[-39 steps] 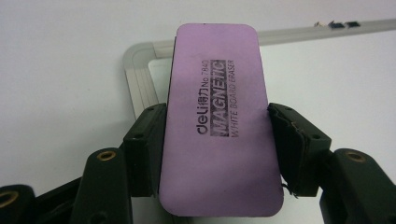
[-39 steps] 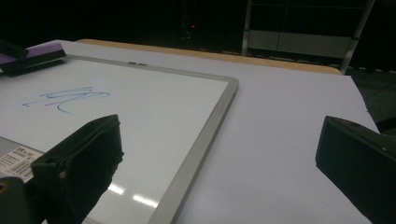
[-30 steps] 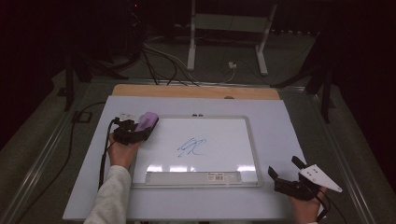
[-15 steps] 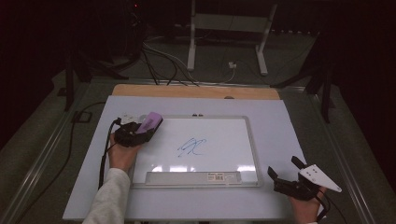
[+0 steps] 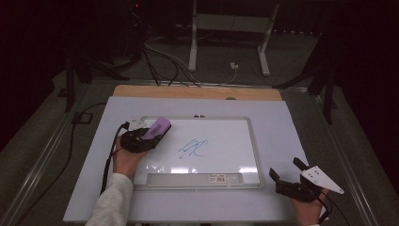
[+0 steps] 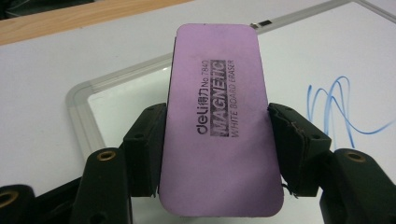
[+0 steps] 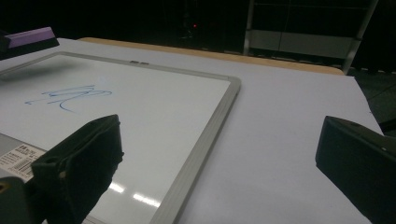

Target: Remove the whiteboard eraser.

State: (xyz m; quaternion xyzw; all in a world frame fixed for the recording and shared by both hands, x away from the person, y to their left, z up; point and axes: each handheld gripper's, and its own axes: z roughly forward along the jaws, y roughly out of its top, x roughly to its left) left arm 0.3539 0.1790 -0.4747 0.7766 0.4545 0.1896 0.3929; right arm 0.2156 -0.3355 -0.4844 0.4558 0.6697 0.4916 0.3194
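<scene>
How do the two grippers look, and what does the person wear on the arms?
Both grippers are black. The left gripper has blocky black jaws with brass-coloured screw holes, and a black cable trails from it beside the forearm. The right gripper carries a light grey three-cornered plate with small dark holes on top. The left forearm is in a white long sleeve. Little of the right arm is in frame.

The high view looks forward and down from above the person's side, far off. The left gripper view sits close over the white framed whiteboard (image 6: 116,100). The right gripper view looks low across it. All three share the blue scribble (image 5: 193,147).
</scene>
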